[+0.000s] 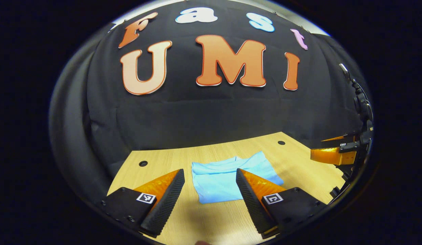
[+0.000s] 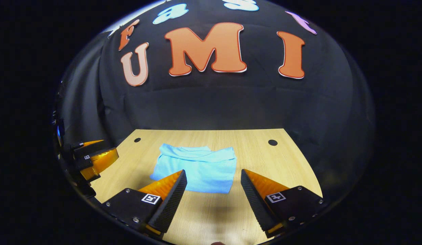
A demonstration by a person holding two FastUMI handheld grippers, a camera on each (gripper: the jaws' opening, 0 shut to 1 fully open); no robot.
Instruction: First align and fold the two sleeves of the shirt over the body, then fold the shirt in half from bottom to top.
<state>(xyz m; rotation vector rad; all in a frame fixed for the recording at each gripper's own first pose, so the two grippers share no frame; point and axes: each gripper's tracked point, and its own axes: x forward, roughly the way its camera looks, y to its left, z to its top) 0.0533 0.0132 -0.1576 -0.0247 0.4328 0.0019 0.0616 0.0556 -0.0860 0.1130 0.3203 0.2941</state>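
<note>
In the middle of the table (image 1: 211, 217), a bit nearer the back edge than the front, lies the blue shirt (image 1: 228, 178). It is a small flat block now, with no sleeves sticking out at the sides. The collar end points to the back edge and a neat fold line runs along the side nearest the front edge. It looks folded in half already, so the job seems about done.

The left tongs (image 1: 210, 190) are spread wide and hold nothing. They hang above the front part of the table, with the shirt seen in the gap between the two fingers. They do not seem to touch the cloth. I think they are wide so that the shirt is let go and can lie still.

The right tongs (image 2: 213, 190) are spread wide too, and empty. They hang over the front edge side, and the shirt (image 2: 197, 166) sits just past their tips. The other tongs (image 2: 95, 158) show at the left side of the right gripper view, well apart from the shirt.

Both tongs sit back from the shirt, most likely so they do not pull it out of shape.
</note>
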